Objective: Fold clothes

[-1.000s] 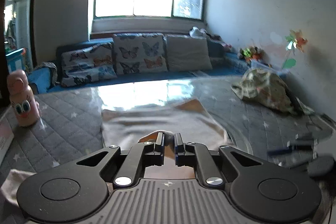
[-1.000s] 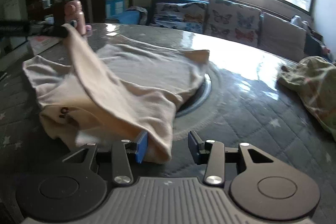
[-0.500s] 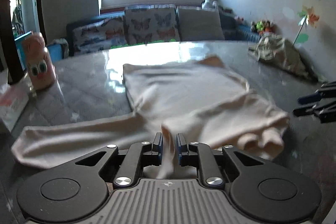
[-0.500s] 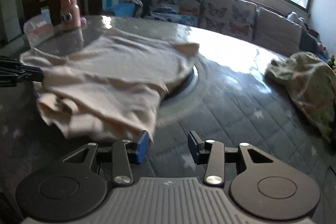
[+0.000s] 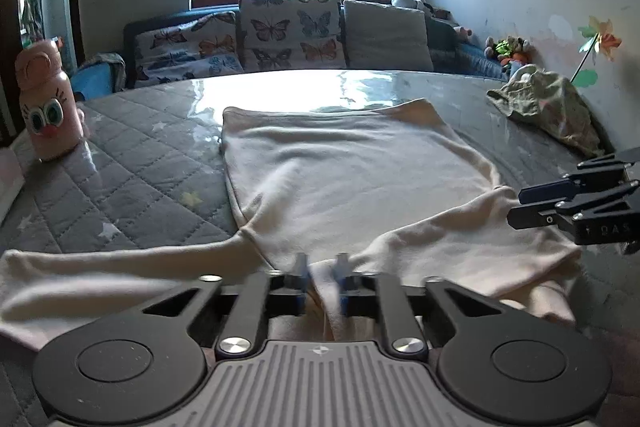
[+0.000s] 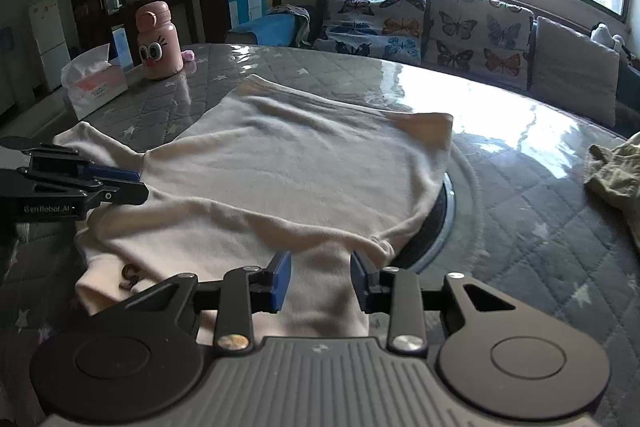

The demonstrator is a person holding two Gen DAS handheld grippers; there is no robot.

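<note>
A cream long-sleeved shirt [image 5: 352, 171] lies spread on the quilted grey table [image 5: 132, 163], one sleeve trailing left. My left gripper [image 5: 322, 267] is low at the shirt's near edge. Its jaws are closing and pinch a ridge of the cream cloth between the pads. In the right wrist view the same shirt [image 6: 300, 163] fills the middle, and the left gripper [image 6: 140, 185] reaches in from the left. My right gripper [image 6: 320, 277] straddles the near hem. Its jaws are closing with cloth between the blue pads, which stand apart. It shows at the right in the left wrist view [image 5: 516, 206].
A pink owl-faced bottle [image 6: 158, 43] and a tissue box [image 6: 94, 83] stand at the table's far left. A crumpled green patterned garment [image 5: 548, 107] lies at the right. The round turntable rim [image 6: 444, 203] shows beside the shirt. A sofa with butterfly cushions [image 5: 288, 35] runs behind.
The left gripper came down with the cloth it held up, and that part now lies on the table. The right gripper moved over the shirt's near hem and its jaws narrowed.
</note>
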